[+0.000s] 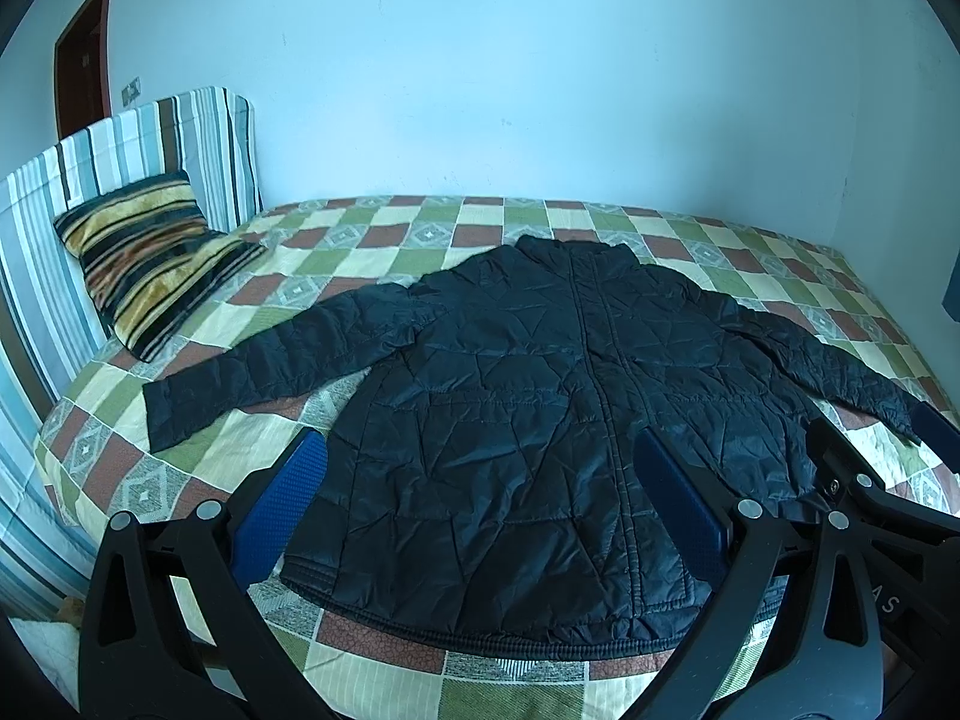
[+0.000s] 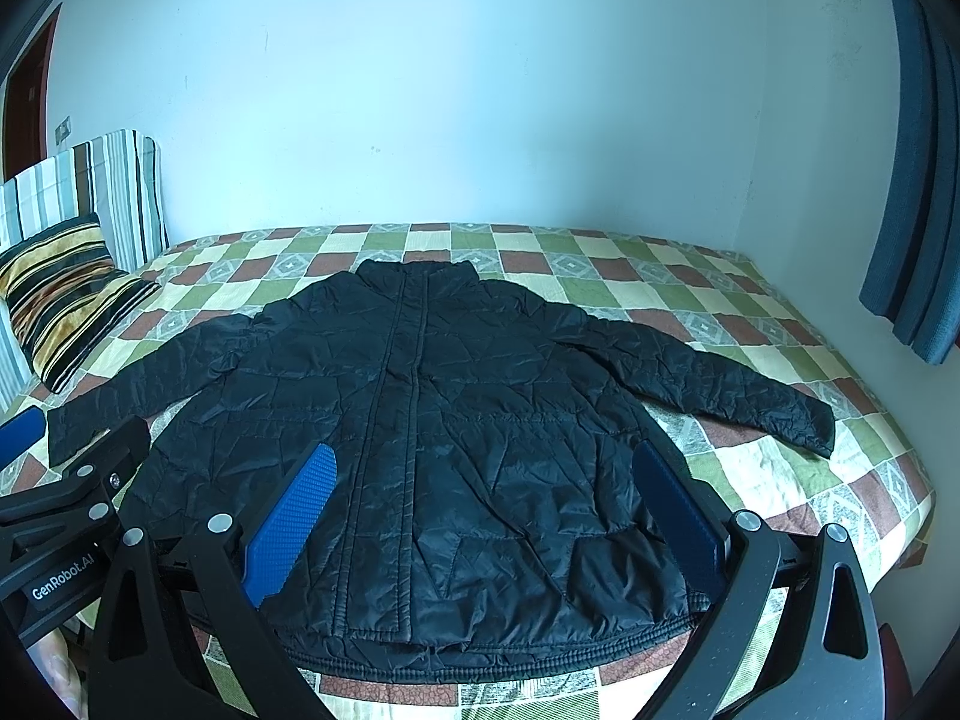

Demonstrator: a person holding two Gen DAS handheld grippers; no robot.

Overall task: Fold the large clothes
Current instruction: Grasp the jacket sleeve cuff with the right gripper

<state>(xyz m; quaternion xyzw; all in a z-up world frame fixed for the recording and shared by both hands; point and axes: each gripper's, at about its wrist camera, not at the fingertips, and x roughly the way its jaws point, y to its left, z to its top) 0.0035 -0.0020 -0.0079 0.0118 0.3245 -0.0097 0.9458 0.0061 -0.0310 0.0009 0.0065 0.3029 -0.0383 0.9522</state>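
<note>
A black quilted jacket [image 1: 528,396] [image 2: 432,420] lies flat and front up on the bed, zipper closed, collar toward the far wall, both sleeves spread outward. My left gripper [image 1: 480,468] hovers open above the jacket's lower left part, its blue pads [image 1: 282,504] wide apart and holding nothing. My right gripper [image 2: 486,474] hovers open over the lower right part near the hem, blue pads [image 2: 294,516] apart and empty. Each gripper shows at the edge of the other's view: the right gripper [image 1: 870,480], the left gripper [image 2: 72,480].
The bed carries a checked green, cream and brown cover [image 1: 384,228] [image 2: 660,276]. A striped pillow [image 1: 150,258] [image 2: 60,294] leans on a striped headboard [image 1: 90,156] at the left. A blue curtain [image 2: 918,180] hangs at the right; a brown door [image 1: 84,54] is far left.
</note>
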